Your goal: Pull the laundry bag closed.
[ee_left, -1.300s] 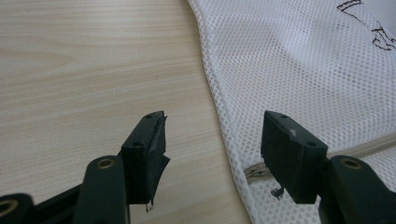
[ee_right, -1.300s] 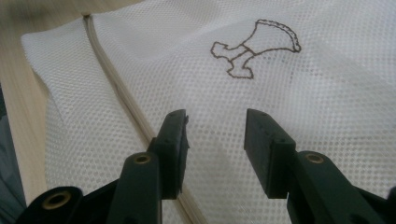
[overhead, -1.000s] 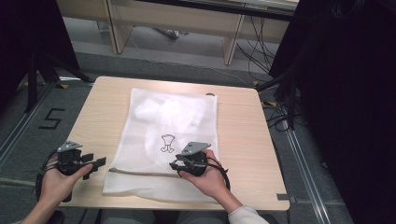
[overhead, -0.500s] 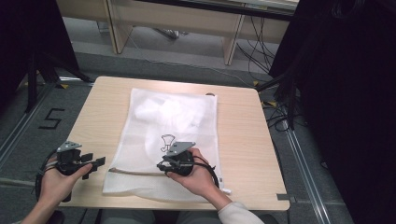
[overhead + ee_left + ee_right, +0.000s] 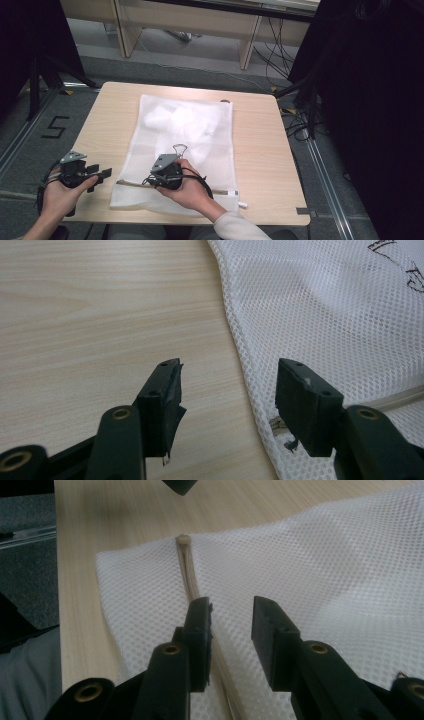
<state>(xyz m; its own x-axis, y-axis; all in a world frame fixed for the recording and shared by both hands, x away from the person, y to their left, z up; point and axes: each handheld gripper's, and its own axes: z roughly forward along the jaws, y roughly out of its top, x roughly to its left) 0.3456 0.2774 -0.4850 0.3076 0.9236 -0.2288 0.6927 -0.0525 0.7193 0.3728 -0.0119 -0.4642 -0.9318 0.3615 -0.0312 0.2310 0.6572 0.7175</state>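
The table (image 5: 260,150) beneath both tools is pale wood with a fine straight grain and a matt, smooth finish. Just beside the left gripper (image 5: 227,390), whose jaws are matt black plastic (their inner pads look ragged at the edges), lies a white mesh bag (image 5: 200,125) of open-weave cloth, slightly sheer. Between the right gripper (image 5: 231,625) jaws runs the bag's beige zipper tape (image 5: 187,567), smooth and dull, along the netting.

Even, soft overhead light, dark surroundings, faint shadows; close views slightly blurred at their far edges.
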